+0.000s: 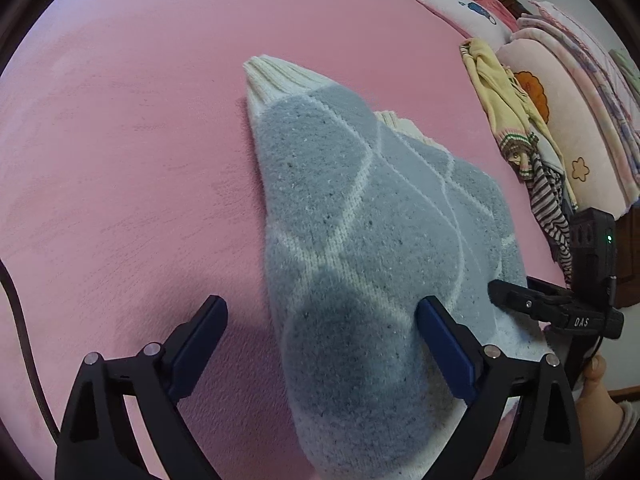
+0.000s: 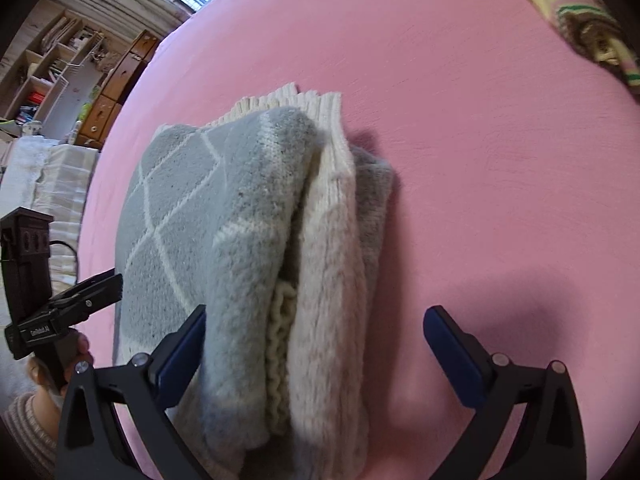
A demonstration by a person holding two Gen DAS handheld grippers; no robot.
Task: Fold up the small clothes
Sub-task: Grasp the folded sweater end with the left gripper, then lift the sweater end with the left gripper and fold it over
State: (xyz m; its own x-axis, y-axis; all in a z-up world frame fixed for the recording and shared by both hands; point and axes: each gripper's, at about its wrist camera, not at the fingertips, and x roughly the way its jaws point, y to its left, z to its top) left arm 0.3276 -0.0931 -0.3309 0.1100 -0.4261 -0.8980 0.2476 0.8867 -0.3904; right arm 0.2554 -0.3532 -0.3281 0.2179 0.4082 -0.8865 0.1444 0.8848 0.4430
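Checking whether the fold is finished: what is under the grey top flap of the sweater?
Under the grey top flap of the sweater, cream knit layers show at its open edge, on the pink sheet. How far they reach beneath is covered.

A folded sweater [image 1: 360, 240] lies mid-bedsheet [image 1: 120, 140], with a clothes pile [image 1: 520, 128] at its right edge

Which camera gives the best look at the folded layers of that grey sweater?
The right wrist view: the grey sweater shows its stacked cream edges side-on. The left wrist view shows only its diamond-patterned top and ribbed hem.
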